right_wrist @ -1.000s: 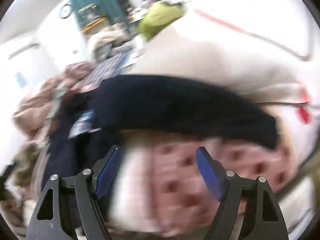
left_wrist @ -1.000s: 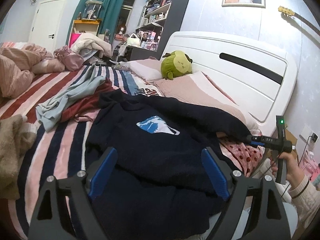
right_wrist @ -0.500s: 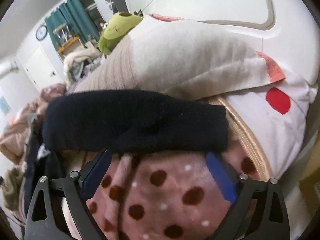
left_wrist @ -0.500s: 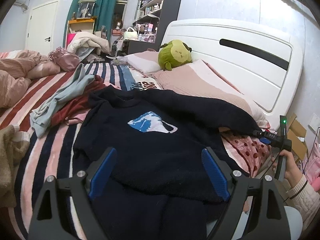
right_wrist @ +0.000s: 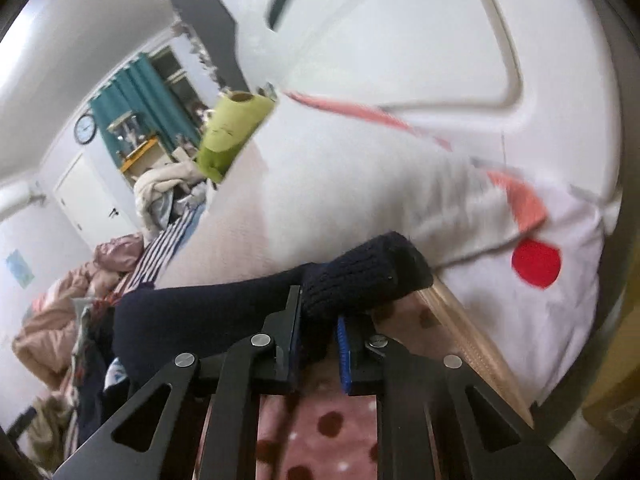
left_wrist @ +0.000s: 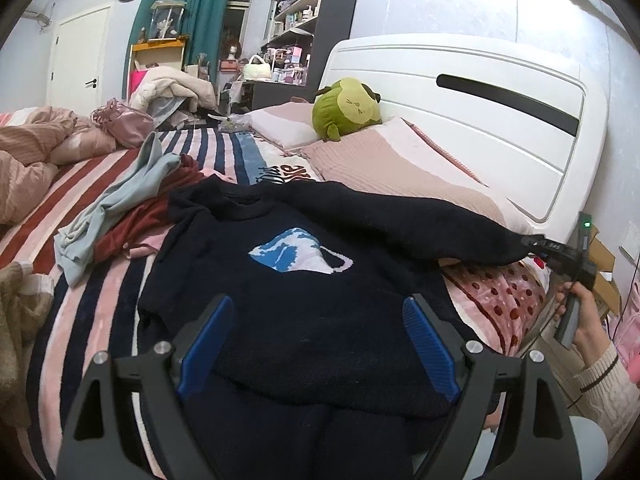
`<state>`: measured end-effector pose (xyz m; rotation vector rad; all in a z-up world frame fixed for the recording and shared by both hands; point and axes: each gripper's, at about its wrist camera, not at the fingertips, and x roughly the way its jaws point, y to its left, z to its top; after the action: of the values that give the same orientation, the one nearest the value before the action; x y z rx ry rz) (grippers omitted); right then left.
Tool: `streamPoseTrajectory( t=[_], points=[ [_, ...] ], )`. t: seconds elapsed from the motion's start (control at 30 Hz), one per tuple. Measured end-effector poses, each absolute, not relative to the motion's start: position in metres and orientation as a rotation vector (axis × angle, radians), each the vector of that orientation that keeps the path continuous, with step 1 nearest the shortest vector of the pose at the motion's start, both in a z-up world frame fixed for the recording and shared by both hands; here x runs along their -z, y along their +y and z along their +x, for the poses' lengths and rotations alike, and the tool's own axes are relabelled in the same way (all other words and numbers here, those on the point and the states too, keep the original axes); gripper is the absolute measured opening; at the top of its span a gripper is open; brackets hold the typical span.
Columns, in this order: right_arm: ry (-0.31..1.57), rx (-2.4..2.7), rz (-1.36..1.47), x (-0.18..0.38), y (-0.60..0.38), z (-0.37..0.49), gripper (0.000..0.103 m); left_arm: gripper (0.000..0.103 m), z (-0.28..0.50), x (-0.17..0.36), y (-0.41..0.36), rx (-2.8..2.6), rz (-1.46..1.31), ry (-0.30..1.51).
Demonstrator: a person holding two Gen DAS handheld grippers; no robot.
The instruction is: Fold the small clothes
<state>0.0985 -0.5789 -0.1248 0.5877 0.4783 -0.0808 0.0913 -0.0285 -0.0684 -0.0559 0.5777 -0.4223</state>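
A navy sweater (left_wrist: 288, 304) with a blue and white chest patch lies face up on the striped bed. My left gripper (left_wrist: 316, 340) is open and empty, hovering over the sweater's lower body. One sleeve stretches right across the pink pillow to my right gripper (left_wrist: 536, 242), which is shut on the sleeve cuff. In the right wrist view the gripper (right_wrist: 318, 334) pinches the ribbed navy cuff (right_wrist: 360, 280) between its blue pads, lifted above a pink polka-dot blanket (right_wrist: 320, 428).
A light blue garment (left_wrist: 120, 200) and a dark red one (left_wrist: 132, 224) lie left of the sweater. A green plush toy (left_wrist: 346, 108) and pink pillows (left_wrist: 392, 168) sit by the white headboard (left_wrist: 500, 120). A beige garment (left_wrist: 16, 320) lies at far left.
My right gripper has closed on the sleeve cuff, which it only faced with open jaws before, and lifted it. My left gripper stayed open above the sweater.
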Motion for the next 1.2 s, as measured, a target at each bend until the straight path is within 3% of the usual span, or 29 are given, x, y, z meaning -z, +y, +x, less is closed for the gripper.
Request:
streamPoseTrajectory(
  t=[0.43,0.67,0.8,0.97,1.1,1.2],
  points=[
    [0.322,-0.096,0.447,0.025,-0.51,0.068,0.009,0.084,0.075,0.066,0.002,0.433,-0.122,0.525],
    [0.231,-0.421,0.238,-0.05,-0.387,0.056,0.009,0.084,0.065,0.065,0.043,0.396,-0.157,0.482],
    [0.352,-0.722,0.105,-0.051,-0.283,0.068,0.009,0.084,0.057,0.067,0.073,0.355,-0.185,0.464],
    [0.711,-1.012,-0.056,0.012,-0.165,0.097,0.01,0.084,0.047,0.073,0.107,0.312,-0.205,0.466],
    [0.91,-1.042,-0.112,0.06,-0.135,0.108,0.02,0.085,0.045,0.082,0.123,0.316,-0.226,0.483],
    [0.887,-1.004,-0.092,0.056,-0.15,0.113,0.036,0.086,0.05,0.088,0.12,0.358,-0.235,0.495]
  ],
)
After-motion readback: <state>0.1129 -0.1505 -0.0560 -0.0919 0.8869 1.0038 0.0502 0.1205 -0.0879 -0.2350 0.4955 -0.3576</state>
